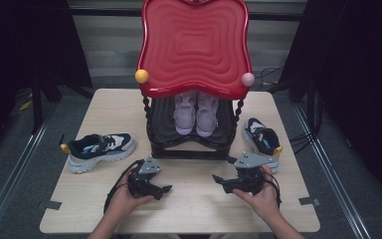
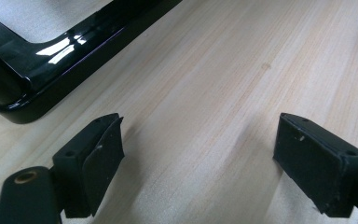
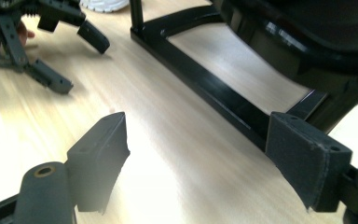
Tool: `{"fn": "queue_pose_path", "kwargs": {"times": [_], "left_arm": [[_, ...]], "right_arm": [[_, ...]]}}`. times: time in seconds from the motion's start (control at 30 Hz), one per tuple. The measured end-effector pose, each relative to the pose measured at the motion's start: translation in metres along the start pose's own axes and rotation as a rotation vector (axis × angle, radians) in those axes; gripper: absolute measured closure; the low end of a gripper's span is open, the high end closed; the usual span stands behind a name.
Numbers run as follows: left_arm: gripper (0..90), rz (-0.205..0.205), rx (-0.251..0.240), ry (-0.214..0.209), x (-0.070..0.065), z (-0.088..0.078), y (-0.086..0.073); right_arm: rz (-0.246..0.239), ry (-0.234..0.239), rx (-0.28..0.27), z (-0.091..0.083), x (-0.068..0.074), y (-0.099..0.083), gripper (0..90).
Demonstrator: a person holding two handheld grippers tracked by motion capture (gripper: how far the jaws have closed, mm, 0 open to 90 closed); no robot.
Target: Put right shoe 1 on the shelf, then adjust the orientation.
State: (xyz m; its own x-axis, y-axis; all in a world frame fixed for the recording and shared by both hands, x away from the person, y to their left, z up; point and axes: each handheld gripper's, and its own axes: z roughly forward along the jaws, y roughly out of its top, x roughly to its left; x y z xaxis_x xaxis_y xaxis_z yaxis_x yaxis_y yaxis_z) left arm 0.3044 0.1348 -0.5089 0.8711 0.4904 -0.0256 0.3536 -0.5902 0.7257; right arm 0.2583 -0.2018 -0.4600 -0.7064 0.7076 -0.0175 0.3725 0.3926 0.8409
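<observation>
A black shoe rack [image 1: 189, 144] with a glossy red wavy top [image 1: 194, 45] stands at the back middle of the table. A pale pink pair of sneakers [image 1: 196, 113] sits on its lower shelf. One navy and white sneaker [image 1: 101, 151] lies on the table to the left of the rack, another [image 1: 262, 141] to its right. My left gripper [image 1: 162, 183] rests low in front of the rack, open and empty [image 2: 198, 135]. My right gripper [image 1: 219, 181] faces it, open too, with only bare wood between its jaws [image 3: 198, 137].
The light wooden table [image 1: 194, 211] has bare wood between the two grippers. The rack's black base bar [image 2: 51, 56] lies just ahead of the left jaws and runs diagonally past the right ones [image 3: 214, 88]. Dark curtains and floor rails flank the table.
</observation>
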Motion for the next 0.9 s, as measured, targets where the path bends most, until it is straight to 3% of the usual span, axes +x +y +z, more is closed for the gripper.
{"fn": "queue_pose_path", "kwargs": {"times": [0.13,0.3,0.67,0.9], "left_arm": [[15.0,0.001,0.000,0.000,0.000,0.000,0.000],[14.9,0.000,0.000,0.000,0.000,0.000,0.000],[14.9,0.001,-0.002,0.000,0.000,0.000,0.000],[14.8,0.004,-0.001,0.002,0.000,0.000,0.000]], "right_arm": [[-0.013,0.017,0.018,0.000,0.000,-0.007,19.2],[0.012,0.053,0.043,-0.002,-0.004,-0.019,16.8],[0.020,0.078,0.134,-0.009,-0.012,-0.046,14.1],[-0.009,0.090,0.204,-0.006,-0.011,-0.058,14.0]]}}
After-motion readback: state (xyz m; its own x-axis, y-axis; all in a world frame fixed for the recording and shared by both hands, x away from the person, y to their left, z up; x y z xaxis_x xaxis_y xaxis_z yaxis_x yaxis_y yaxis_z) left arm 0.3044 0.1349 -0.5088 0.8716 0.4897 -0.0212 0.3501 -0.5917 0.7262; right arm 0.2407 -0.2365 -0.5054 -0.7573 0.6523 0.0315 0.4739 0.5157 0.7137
